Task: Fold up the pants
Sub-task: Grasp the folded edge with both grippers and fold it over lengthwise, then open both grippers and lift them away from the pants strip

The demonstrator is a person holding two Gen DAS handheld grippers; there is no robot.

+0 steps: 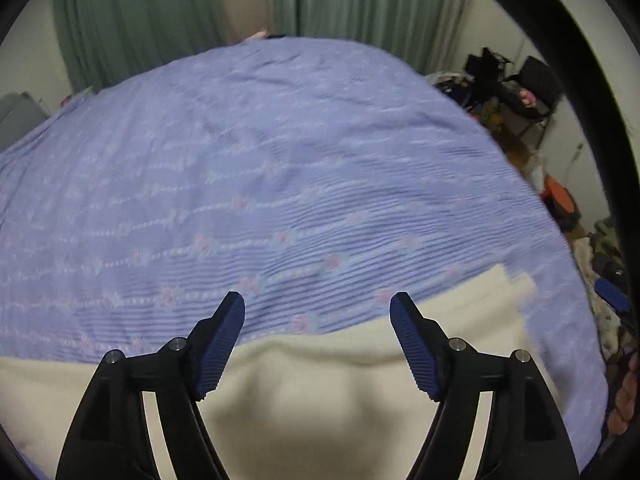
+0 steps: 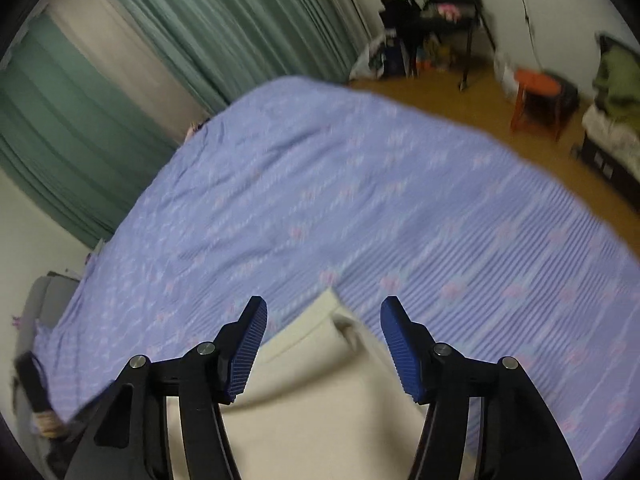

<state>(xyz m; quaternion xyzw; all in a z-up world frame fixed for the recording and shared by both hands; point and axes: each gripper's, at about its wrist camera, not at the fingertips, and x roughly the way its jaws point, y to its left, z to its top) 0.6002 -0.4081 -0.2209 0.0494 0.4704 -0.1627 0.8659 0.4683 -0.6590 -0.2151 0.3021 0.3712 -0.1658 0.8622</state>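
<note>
Our left gripper (image 1: 318, 300) has its jaws spread wide with nothing between them, and our right gripper (image 2: 324, 306) is just as released, its blue pads (image 2: 250, 350) apart and empty. Right below both tools lie the cream pants (image 1: 304, 392), spread on the lilac bedspread (image 1: 240, 184) at the near edge of the bed. In the right wrist view we see the cloth lying in at least two layers, an upper flap with a crisp corner (image 2: 332, 300) resting over a lower one, so we judge that one fold is already laid down. In the left wrist view the pants reach across to a squared end (image 1: 508, 284) far to the right, which suggests a long strip that may call for another fold across its length. Both views are blurred and show only part of the garment, so we cannot tell for sure how many folds it carries or whether the stack is finished. We put the task somewhere past its middle: the cloth lies flat and layered, neither tool holds it, and any last fold and tidying is not yet done. Beyond the bed stand green curtains (image 2: 240, 16) and a red stool (image 2: 538, 92) on the wooden floor.
</note>
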